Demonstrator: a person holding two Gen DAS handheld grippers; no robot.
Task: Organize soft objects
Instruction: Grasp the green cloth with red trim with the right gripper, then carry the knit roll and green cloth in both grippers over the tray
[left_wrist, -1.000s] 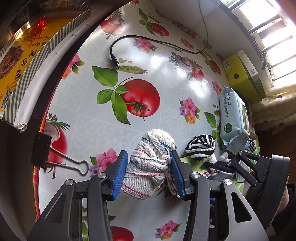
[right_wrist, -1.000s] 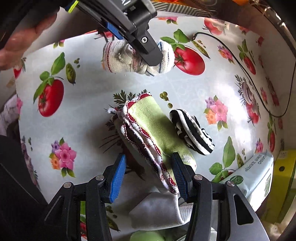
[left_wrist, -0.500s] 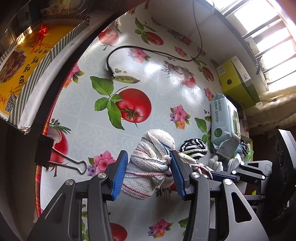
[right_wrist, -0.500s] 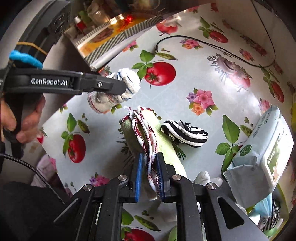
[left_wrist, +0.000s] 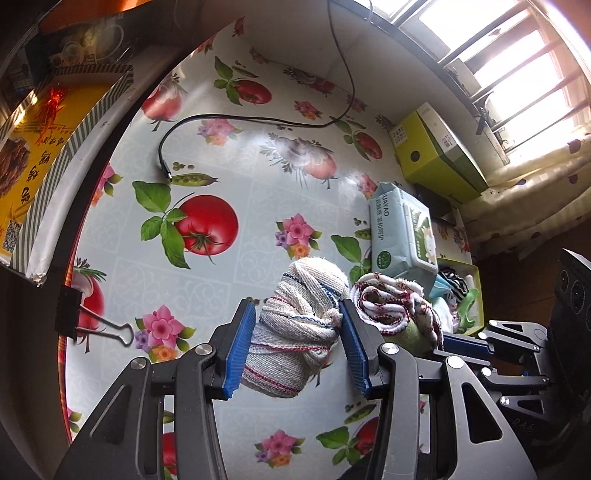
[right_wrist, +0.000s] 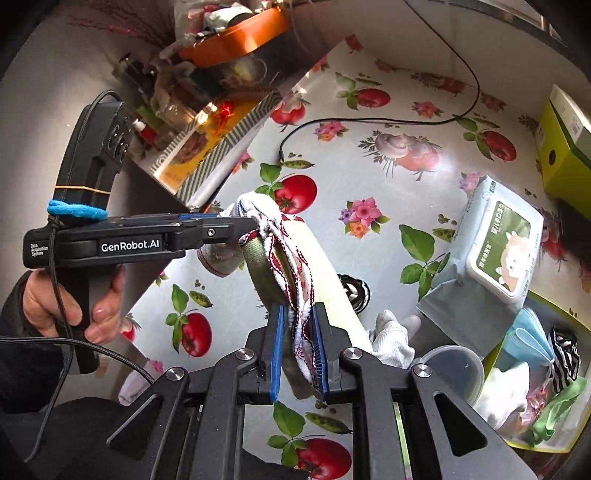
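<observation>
My left gripper (left_wrist: 295, 347) is shut on a rolled white cloth with red and blue stripes (left_wrist: 295, 332), held above the table. My right gripper (right_wrist: 298, 354) is shut on a green towel with white and red trim (right_wrist: 295, 266), lifted off the table; it also shows in the left wrist view (left_wrist: 391, 310), right beside the striped cloth. A black-and-white striped sock (right_wrist: 354, 291) lies on the table under the towel. A yellow-green basket (right_wrist: 546, 387) at the right holds several soft items.
A wet-wipes pack (left_wrist: 402, 229) lies next to the basket. A green box (left_wrist: 436, 155) stands at the far right. A black cable (left_wrist: 236, 122) runs across the table. A binder clip (left_wrist: 85, 321) grips the left edge. A clear lid (right_wrist: 454, 369) and a white glove (right_wrist: 391, 339) lie near the basket.
My right gripper closed on the green towel and lifted it off the table up beside the striped cloth. My left gripper rose, still holding its cloth.
</observation>
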